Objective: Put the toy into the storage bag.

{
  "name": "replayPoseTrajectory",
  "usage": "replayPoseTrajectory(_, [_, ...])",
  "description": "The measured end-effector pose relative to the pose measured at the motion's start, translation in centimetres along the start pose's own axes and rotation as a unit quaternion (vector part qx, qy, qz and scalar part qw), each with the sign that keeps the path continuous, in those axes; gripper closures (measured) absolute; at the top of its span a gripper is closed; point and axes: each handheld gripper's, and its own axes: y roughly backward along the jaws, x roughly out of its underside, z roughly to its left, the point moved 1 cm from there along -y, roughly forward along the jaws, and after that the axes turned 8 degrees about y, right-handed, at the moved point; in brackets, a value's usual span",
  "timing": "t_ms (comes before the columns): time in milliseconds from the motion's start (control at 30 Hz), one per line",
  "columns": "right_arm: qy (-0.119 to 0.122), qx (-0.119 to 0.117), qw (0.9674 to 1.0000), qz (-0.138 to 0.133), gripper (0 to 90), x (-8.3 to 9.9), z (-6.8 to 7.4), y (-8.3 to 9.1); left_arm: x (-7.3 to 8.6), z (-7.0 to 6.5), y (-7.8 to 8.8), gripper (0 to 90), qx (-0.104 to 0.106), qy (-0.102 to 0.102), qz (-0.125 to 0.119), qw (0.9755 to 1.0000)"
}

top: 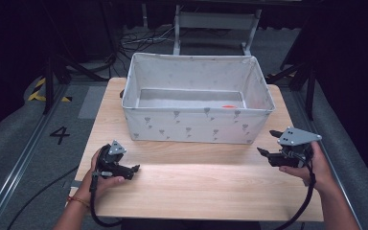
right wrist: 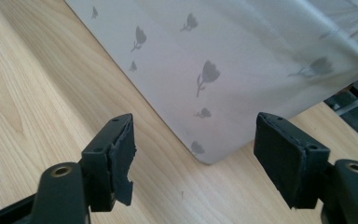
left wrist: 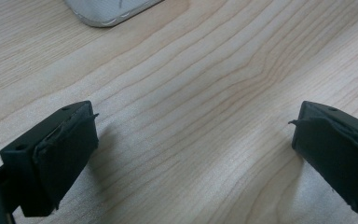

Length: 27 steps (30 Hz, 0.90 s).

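The table [top: 196,187] is pale wood, and most of its far half is taken by the bin [top: 199,125], a grey fabric box with a flower print, open at the top. On its floor near the right end lies a small orange thing [top: 228,106]; it is too small to identify from the high view.

The right gripper [top: 271,142] sits by the bin's near right corner. In the right gripper view [right wrist: 193,161] its jaws stand spread with nothing between them, and the bin's corner [right wrist: 205,93] shows through the gap, near but apart from both pads. The left gripper [top: 135,168] rests low over bare wood near the table's left edge. Its jaws are also spread and empty in the left gripper view [left wrist: 193,144], with only a rounded corner of the bin [left wrist: 107,11] at the top, well apart.

The likely trouble is the soft wall. If the right gripper closes on that corner, the fabric may fold or slip from the pads, and a one-sided pull could drag or twist the bin across the smooth wood. The left gripper is too far off to steady it. A tilt could also send the orange thing sliding along the floor.
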Motion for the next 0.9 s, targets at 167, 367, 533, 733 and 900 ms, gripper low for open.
replayPoseTrajectory(167, [-0.015,-0.010,0.9998,0.013,29.4,1.6,0.7,-1.0,0.0,0.0,0.0,0.5,0.000,0.000,0.000,1.0000])
replayPoseTrajectory(367, [-0.022,-0.021,0.9990,0.033,29.3,3.0,1.5,-2.2,0.0,0.0,0.0,0.5,-0.001,-0.001,0.001,1.0000])
replayPoseTrajectory(533, [-0.028,-0.027,0.9984,0.042,29.3,4.5,2.1,-2.9,0.0,0.0,0.0,0.5,-0.001,-0.001,0.001,1.0000])
replayPoseTrajectory(733, [-0.038,-0.033,0.9974,0.051,29.3,6.0,2.6,-3.3,0.0,0.0,0.0,0.5,-0.001,0.000,0.001,1.0000])
replayPoseTrajectory(900, [-0.057,-0.035,0.9961,0.057,28.8,7.3,2.8,-3.3,0.0,0.0,0.0,0.5,-0.001,0.000,0.001,1.0000])
